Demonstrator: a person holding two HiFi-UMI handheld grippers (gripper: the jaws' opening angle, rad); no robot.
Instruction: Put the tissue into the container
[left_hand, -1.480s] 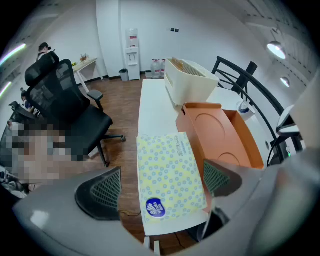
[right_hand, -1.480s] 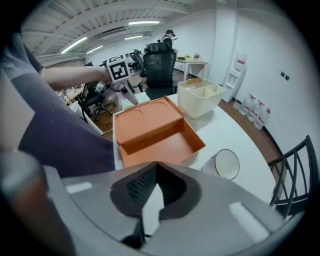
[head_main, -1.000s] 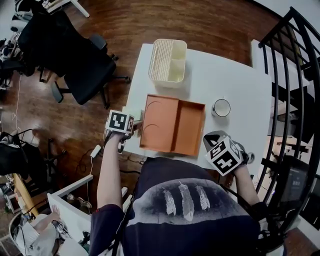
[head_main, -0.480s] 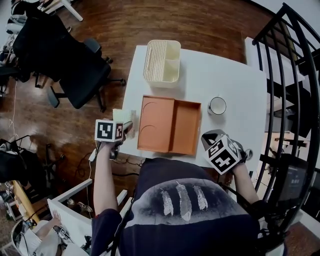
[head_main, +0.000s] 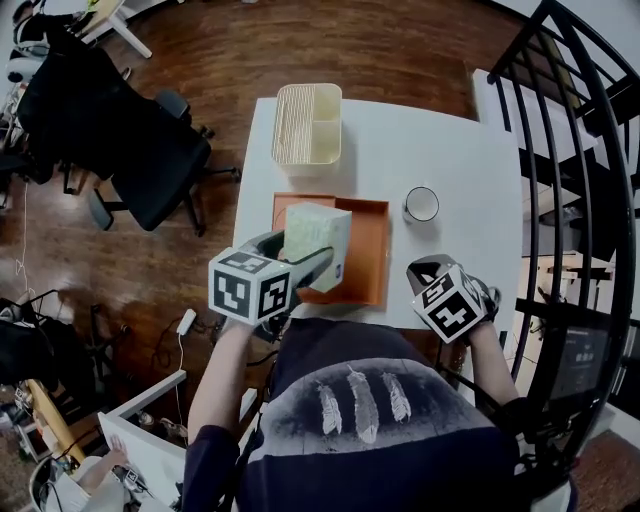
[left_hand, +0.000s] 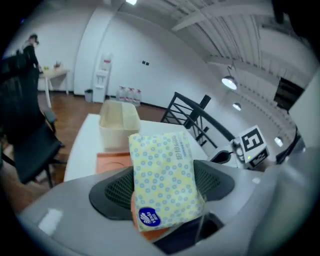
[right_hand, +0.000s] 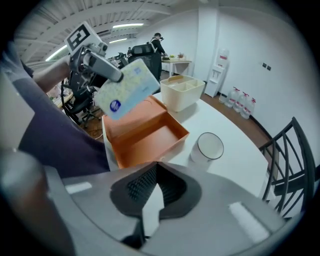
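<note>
A pale yellow tissue pack (head_main: 318, 238) with blue dots and a round blue label is clamped between the dark pads of my left gripper (head_main: 300, 262). It hangs in the air above the left half of the orange two-compartment container (head_main: 368, 212). In the left gripper view the tissue pack (left_hand: 165, 180) fills the gap in my left gripper (left_hand: 162, 192), and the orange container (left_hand: 112, 161) peeks out behind it. My right gripper (head_main: 428, 272) hovers at the table's near right edge. Its pads meet in the right gripper view (right_hand: 156, 187), with nothing between them.
A cream ribbed bin (head_main: 308, 125) stands at the far side of the white table (head_main: 450, 150). A white cup (head_main: 421, 204) sits right of the orange container. A black office chair (head_main: 130, 140) is on the left, a black railing (head_main: 580, 150) on the right.
My left gripper closed on the tissue pack at the table's left edge, lifted it and carried it right, over the orange container. The right gripper has hardly moved.
</note>
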